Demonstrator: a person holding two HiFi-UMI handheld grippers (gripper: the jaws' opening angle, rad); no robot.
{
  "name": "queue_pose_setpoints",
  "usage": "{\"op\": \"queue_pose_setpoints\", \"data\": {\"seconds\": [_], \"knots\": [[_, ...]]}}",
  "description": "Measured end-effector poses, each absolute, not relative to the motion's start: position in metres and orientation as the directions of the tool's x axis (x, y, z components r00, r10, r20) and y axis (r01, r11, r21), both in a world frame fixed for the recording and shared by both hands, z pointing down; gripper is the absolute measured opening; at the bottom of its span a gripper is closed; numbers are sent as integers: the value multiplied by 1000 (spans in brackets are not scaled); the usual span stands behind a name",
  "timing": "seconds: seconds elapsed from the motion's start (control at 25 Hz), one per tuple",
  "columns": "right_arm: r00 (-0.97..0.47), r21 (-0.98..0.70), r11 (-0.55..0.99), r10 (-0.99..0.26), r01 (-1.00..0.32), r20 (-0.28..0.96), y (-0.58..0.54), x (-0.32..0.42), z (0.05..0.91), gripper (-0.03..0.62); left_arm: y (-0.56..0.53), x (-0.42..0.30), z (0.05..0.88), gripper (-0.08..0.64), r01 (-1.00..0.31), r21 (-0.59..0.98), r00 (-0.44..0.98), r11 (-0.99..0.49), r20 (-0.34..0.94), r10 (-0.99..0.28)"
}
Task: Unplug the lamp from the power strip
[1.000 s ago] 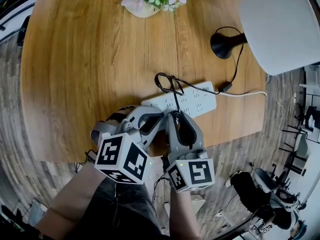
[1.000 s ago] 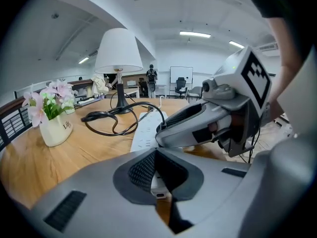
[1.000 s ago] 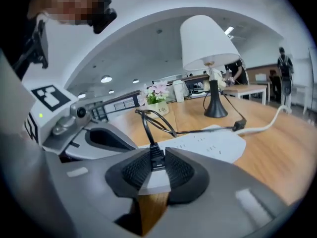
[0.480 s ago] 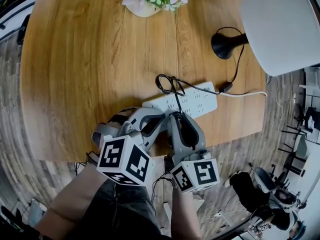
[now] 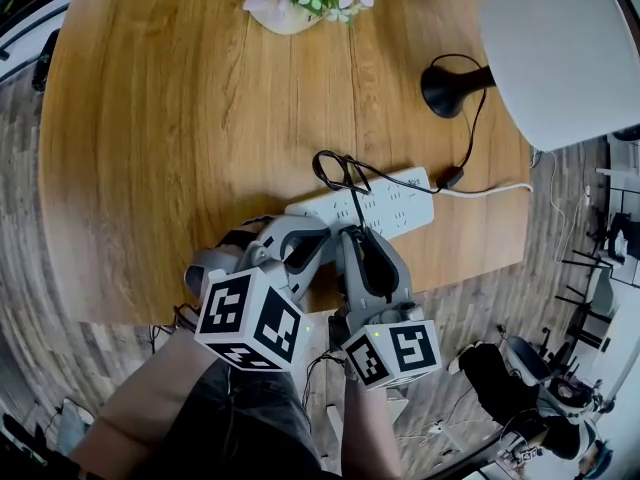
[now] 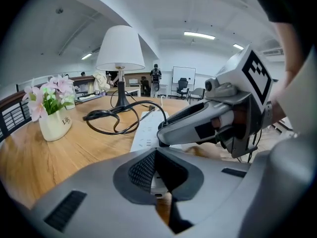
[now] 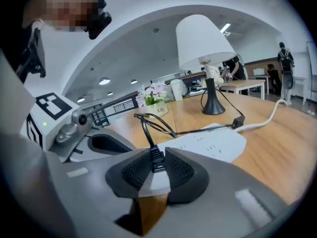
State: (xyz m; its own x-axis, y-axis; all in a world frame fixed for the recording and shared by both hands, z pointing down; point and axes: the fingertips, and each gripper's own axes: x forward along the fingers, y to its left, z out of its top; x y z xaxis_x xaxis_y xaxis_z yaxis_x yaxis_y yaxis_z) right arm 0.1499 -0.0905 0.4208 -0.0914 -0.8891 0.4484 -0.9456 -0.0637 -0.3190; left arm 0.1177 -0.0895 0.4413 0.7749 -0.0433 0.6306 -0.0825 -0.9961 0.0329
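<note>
Right claw clamped on the black plug, pads snug on both sides of it. Sits right at the near end of the white power strip; can't tell whether the prongs are in or out of the socket. Left claw squeezed fully together with nothing between the pads, tips right at that same near end of the strip, just beside the right one. Black cord coming up off the plug, looping in a messy tangle by the strip's far edge, then trailing over to the lamp at the right side of the wooden table. Flower pot way off at the far edge.
</note>
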Motion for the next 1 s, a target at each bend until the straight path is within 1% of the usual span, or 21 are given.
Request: {"op": "queue_pose_setpoints", "data": {"seconds": [0.04,0.08,0.2,0.28,0.32,0.36,0.44,0.48,0.52,0.56,0.6,0.68,0.72,0.76,0.8,0.84,0.92,0.96,1.0], "knots": [[-80,-303,-69,-888,-950,454,-91,150,420,91,-89,118,441,-5,-83,36,778,-996,627,-42],[-59,-241,-63,-881,-968,469,-92,148,419,91,-89,118,441,-5,-82,36,780,-996,625,-41],[11,38,10,-856,-999,516,-97,138,415,80,-89,118,442,-5,-74,11,770,-997,636,-50],[34,133,44,-845,-990,534,-97,134,416,80,-89,119,443,-5,-76,7,765,-997,642,-54],[35,130,42,-844,-991,536,-96,134,416,80,-89,119,443,-5,-77,9,764,-997,643,-54],[24,77,21,-848,-997,529,-95,136,417,80,-89,119,443,-5,-79,13,764,-997,643,-52],[-27,-117,-36,-870,-992,493,-91,144,418,80,-89,119,443,-5,-81,26,769,-996,638,-46],[-48,-182,-46,-876,-982,479,-90,147,418,80,-89,119,442,-5,-81,28,771,-996,636,-45],[-57,-198,-44,-876,-979,478,-90,148,418,81,-89,119,443,-5,-80,27,771,-996,636,-45],[-53,-170,-35,-872,-985,487,-90,148,418,80,-89,119,443,-5,-79,23,769,-997,638,-47],[-38,-106,-18,-865,-994,501,-91,146,417,80,-89,119,443,-5,-78,18,766,-997,642,-49],[2,76,45,-851,-996,525,-95,138,414,78,-89,119,443,-5,-75,10,759,-997,649,-51],[12,141,74,-846,-987,533,-95,134,413,78,-88,119,443,-5,-75,8,758,-997,650,-52],[16,170,90,-843,-981,538,-96,133,412,78,-89,119,443,-5,-77,9,758,-997,650,-52],[14,154,82,-843,-985,537,-95,133,413,78,-89,119,443,-5,-79,11,759,-997,649,-53],[3,81,47,-848,-996,531,-94,135,414,78,-89,119,443,-5,-81,13,759,-997,648,-54],[-36,-144,-40,-870,-989,491,-90,146,415,78,-89,119,443,-5,-87,14,762,-996,644,-57],[-45,-196,-55,-878,-979,476,-89,150,414,80,-89,120,443,-5,-88,14,763,-996,643,-59],[-43,-175,-46,-881,-983,470,-90,150,412,80,-89,120,443,-5,-89,14,763,-996,644,-59]]}}
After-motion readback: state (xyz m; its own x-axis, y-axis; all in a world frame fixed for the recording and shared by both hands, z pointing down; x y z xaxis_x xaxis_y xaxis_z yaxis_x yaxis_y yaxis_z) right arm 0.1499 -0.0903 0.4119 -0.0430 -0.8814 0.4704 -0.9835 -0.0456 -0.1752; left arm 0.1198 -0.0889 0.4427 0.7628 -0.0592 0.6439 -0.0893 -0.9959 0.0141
